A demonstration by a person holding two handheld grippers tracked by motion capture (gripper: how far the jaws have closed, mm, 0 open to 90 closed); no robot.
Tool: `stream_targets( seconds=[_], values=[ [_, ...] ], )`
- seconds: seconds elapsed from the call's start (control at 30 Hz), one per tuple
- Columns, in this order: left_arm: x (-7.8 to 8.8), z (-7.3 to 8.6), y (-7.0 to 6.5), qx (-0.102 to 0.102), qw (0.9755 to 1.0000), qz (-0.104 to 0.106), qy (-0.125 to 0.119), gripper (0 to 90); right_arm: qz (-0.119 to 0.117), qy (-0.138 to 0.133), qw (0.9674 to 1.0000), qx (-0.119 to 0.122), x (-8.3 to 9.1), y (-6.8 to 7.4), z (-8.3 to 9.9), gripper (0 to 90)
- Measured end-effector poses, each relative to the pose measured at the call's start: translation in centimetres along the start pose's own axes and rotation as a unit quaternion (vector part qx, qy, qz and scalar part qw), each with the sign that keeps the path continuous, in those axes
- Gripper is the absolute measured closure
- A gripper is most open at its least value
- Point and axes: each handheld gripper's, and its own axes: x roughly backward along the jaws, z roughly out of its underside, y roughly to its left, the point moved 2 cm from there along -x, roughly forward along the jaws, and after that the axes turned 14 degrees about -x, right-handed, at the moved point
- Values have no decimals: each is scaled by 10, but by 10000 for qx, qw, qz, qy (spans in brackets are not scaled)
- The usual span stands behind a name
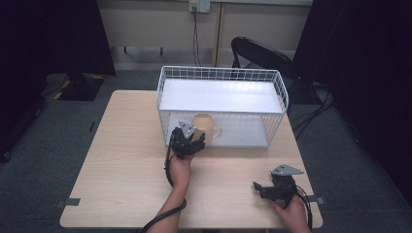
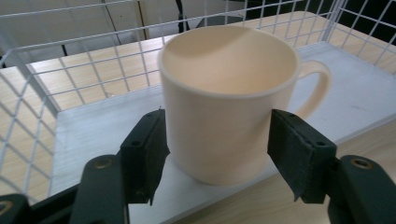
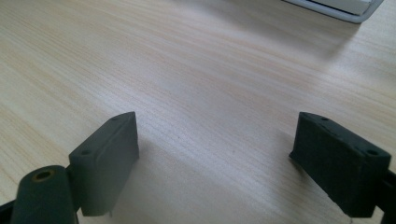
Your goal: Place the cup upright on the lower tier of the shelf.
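Note:
A cream mug [image 1: 204, 124] [image 2: 224, 116] stands upright on the white bottom board of a white wire basket [image 1: 221, 70] [image 2: 70, 70], near its open front edge, handle pointing right. My left gripper [image 1: 194, 138] [image 2: 217, 144] reaches in from the front, and its two black pads [image 2: 144, 149] press against the mug's left and right walls. My right gripper [image 1: 258, 187] [image 3: 217, 154] rests low over the wooden table [image 1: 126, 160] at the front right, jaws wide apart with only bare wood between them.
The basket has a white upper shelf [image 1: 221, 96] above the mug and wire walls on the sides and back. A black chair [image 1: 262, 53] stands behind the table. A corner of the basket's board [image 3: 345, 9] lies far ahead of the right gripper.

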Motion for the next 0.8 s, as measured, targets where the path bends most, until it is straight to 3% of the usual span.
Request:
stream_targets(
  seconds=[0.17,0.33,0.8],
  values=[
    [-6,0,-3,79,9999,54,32,477,0,0,10000,0,0,0,0,138],
    [-9,2,-2,29,10000,47,77,541,0,0,10000,0,0,0,0,138],
    [-11,-1,0,65,9998,71,145,580,1,0,10000,0,0,0,0,138]
  ],
)
